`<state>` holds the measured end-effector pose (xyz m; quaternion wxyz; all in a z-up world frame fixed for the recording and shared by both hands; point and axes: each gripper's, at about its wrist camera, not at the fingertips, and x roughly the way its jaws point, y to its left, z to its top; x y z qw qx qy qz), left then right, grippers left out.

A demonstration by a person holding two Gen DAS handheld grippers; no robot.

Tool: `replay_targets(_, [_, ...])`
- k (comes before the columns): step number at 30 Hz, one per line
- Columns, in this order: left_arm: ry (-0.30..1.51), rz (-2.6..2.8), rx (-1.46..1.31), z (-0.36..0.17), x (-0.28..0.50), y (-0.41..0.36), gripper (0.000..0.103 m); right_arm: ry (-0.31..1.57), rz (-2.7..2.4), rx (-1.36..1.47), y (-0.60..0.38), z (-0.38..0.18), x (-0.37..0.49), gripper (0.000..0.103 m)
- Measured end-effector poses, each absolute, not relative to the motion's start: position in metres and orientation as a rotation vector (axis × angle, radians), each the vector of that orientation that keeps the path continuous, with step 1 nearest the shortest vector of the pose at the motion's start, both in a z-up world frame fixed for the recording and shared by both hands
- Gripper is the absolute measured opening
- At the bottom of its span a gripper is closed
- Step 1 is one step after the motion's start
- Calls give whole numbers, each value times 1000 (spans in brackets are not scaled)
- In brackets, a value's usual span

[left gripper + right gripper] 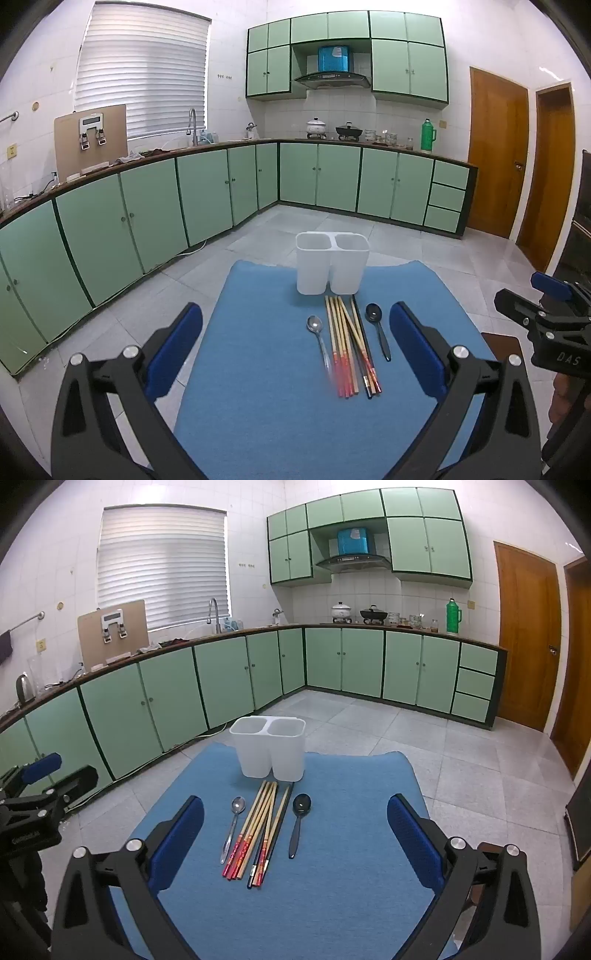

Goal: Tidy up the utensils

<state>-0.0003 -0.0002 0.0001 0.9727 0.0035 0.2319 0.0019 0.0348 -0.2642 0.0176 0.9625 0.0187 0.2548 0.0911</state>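
The left gripper (295, 332) hangs wide open over a blue mat (258, 424); chopsticks (349, 347) lie between a metal spoon (318, 338) and a black spoon (377, 330), before a white two-cup holder (331, 264).

The left gripper (295, 325) hangs tilted downward, jaws spread wide and empty. The right gripper (295, 808) beside it matches.

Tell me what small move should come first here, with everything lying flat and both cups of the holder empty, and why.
Probably lower the right hand-held gripper onto the black spoon. Both hand-held grippers are open and hold nothing, the spoon lies apart from the chopsticks on the right side of the blue mat, and the white holder stands empty just behind.
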Motion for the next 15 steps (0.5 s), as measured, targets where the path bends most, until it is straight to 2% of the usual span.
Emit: replay_targets(15, [477, 22, 5, 8, 8, -5, 98, 517, 183, 40, -272, 17, 38, 97])
